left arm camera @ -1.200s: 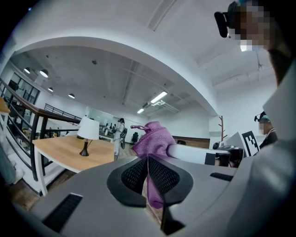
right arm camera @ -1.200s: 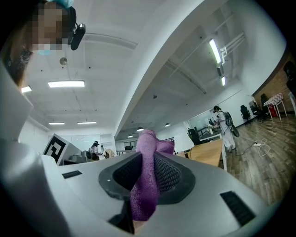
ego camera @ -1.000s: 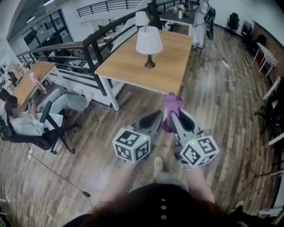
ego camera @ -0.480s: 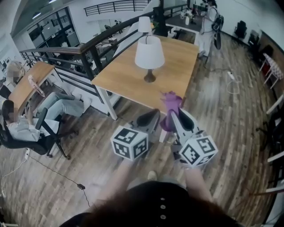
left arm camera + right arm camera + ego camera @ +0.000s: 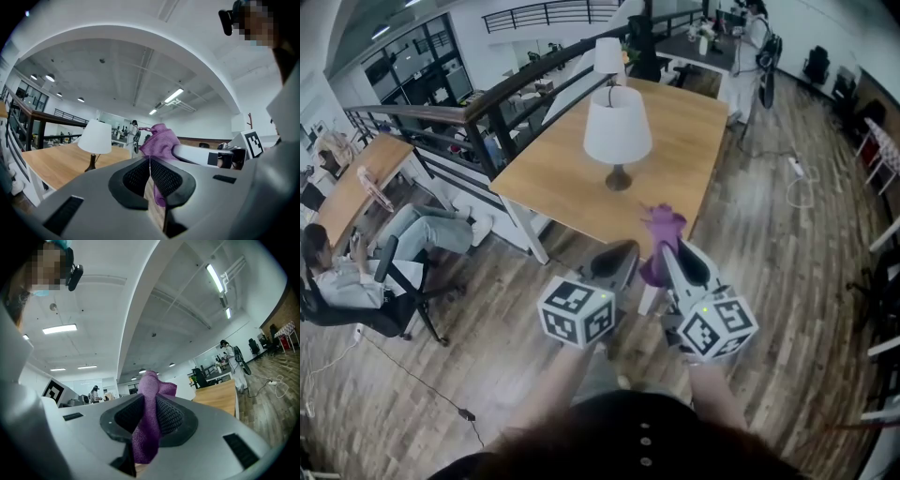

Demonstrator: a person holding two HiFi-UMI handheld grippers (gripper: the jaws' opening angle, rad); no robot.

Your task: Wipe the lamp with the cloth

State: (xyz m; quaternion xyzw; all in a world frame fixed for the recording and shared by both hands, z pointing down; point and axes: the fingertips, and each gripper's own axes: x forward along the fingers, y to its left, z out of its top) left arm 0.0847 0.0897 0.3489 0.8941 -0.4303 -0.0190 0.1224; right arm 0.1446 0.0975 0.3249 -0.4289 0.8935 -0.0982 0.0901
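A lamp (image 5: 618, 127) with a white shade and dark base stands on the wooden table (image 5: 558, 173) ahead of me; it also shows in the left gripper view (image 5: 95, 137). My right gripper (image 5: 667, 246) is held near the table's front edge and is shut on a purple cloth (image 5: 661, 232), which sticks up between its pads (image 5: 151, 401). The cloth (image 5: 149, 420) hangs down through the jaws. My left gripper (image 5: 622, 253) is alongside, shut with nothing in it (image 5: 150, 161). The cloth (image 5: 161, 139) is just to its right.
A second white lamp (image 5: 608, 54) stands at the table's far end. A dark railing (image 5: 487, 98) runs along the table's left side. A person sits in a chair (image 5: 366, 277) at the lower left. Another person (image 5: 757, 37) stands far back by desks.
The view has advanced toward the table, so the lamp is nearer and larger. Both grippers keep the same pose, the right still holding the cloth.
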